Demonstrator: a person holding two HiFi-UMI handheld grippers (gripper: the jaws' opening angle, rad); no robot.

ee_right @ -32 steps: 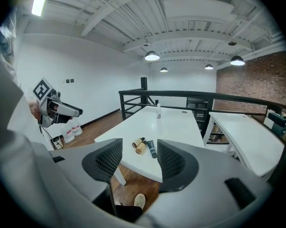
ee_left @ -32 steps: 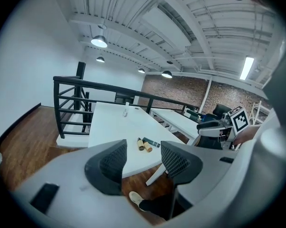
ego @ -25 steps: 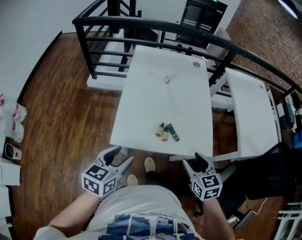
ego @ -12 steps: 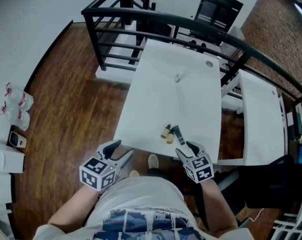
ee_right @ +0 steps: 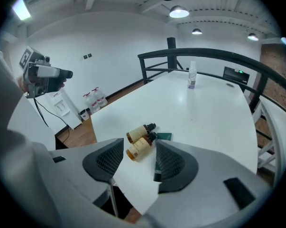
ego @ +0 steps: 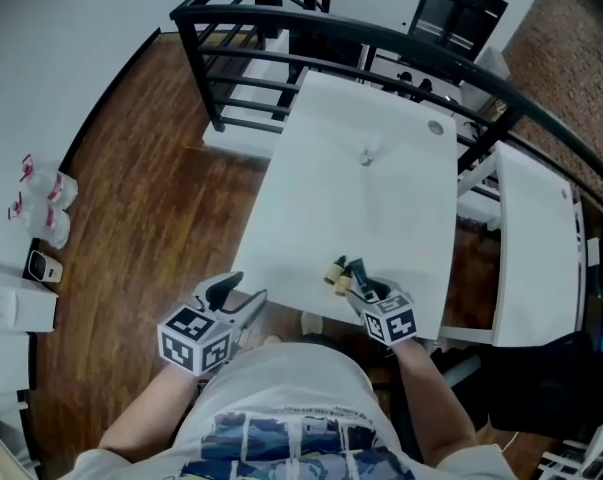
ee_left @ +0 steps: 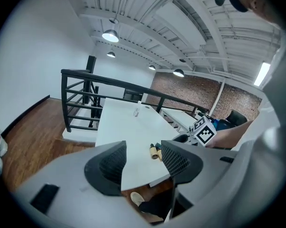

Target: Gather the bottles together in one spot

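Note:
Two amber bottles (ee_right: 137, 133) (ee_right: 141, 147) lie side by side near the front edge of the white table (ego: 381, 208). A dark green bottle (ee_right: 164, 137) lies just right of them. In the head view the amber pair (ego: 337, 271) and the green one (ego: 358, 270) form one cluster. My right gripper (ego: 365, 290) (ee_right: 137, 162) is open right behind that cluster, with the nearer amber bottle showing between its jaws, untouched. A small clear bottle (ego: 366, 156) (ee_right: 192, 75) stands alone at the far end. My left gripper (ego: 236, 296) (ee_left: 143, 163) is open and empty, off the table's near-left corner.
A black railing (ego: 281, 43) runs around the table's far and left sides. A second white table (ego: 536, 238) stands to the right. Water bottles (ego: 43, 203) sit on the wooden floor at left. A dark monitor (ego: 461, 13) is beyond the railing.
My right gripper has moved forward from below the table's front edge up to the bottle cluster. The left gripper has stayed near the table's near-left corner.

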